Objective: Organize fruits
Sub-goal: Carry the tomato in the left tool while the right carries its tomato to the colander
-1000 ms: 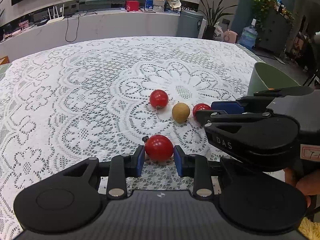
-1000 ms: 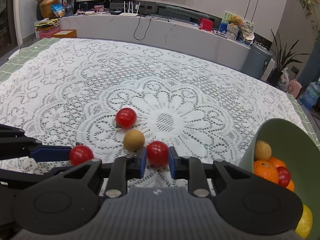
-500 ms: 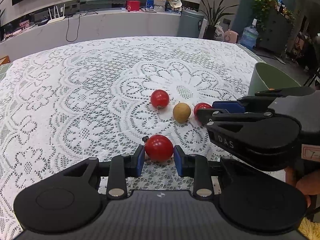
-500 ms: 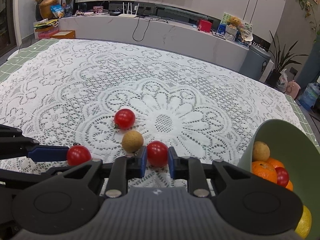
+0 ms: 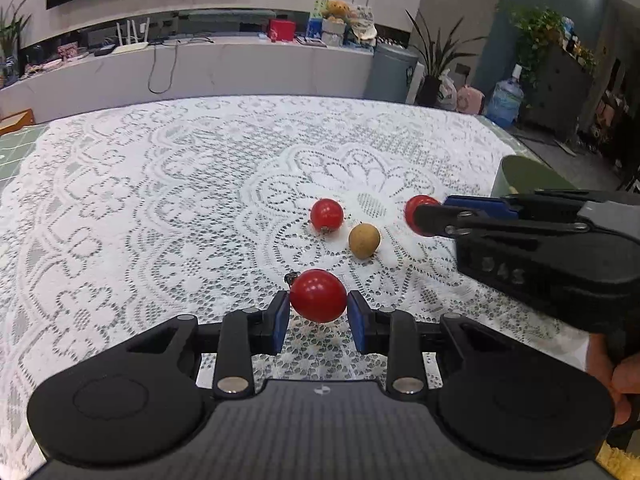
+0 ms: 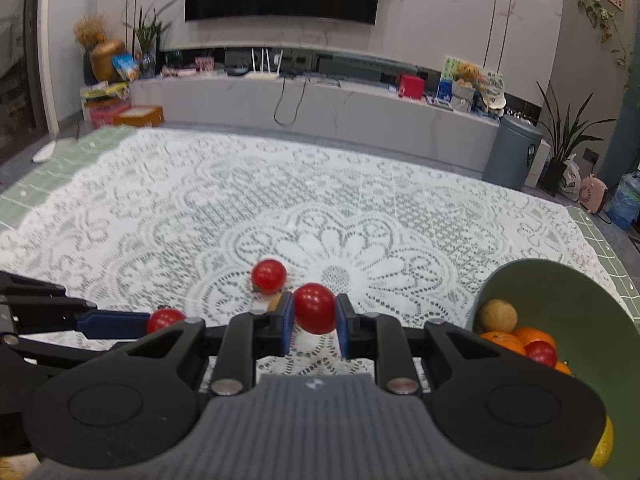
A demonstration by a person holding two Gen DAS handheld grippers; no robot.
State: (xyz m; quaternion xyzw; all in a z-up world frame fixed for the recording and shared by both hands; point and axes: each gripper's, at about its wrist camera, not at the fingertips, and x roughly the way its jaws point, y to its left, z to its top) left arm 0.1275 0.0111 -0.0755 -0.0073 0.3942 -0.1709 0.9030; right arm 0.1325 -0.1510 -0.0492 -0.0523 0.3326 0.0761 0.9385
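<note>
My left gripper (image 5: 319,312) is shut on a red cherry tomato (image 5: 318,295); the same tomato shows in the right wrist view (image 6: 165,319). My right gripper (image 6: 313,322) is shut on another red tomato (image 6: 315,307) and holds it above the lace cloth; it also shows in the left wrist view (image 5: 418,209). A third red tomato (image 5: 327,214) and a small brown round fruit (image 5: 363,240) lie on the cloth between the grippers. A green bowl (image 6: 576,300) at the right holds oranges, a red tomato and a brown fruit.
The table carries a white lace cloth (image 5: 160,200) over a green checked one. The bowl's rim also shows in the left wrist view (image 5: 524,172) behind my right gripper. A long counter with boxes and a router runs beyond the far edge.
My right gripper has lifted with its tomato off the cloth and tilted up. The left gripper still holds its tomato in nearly the same place.
</note>
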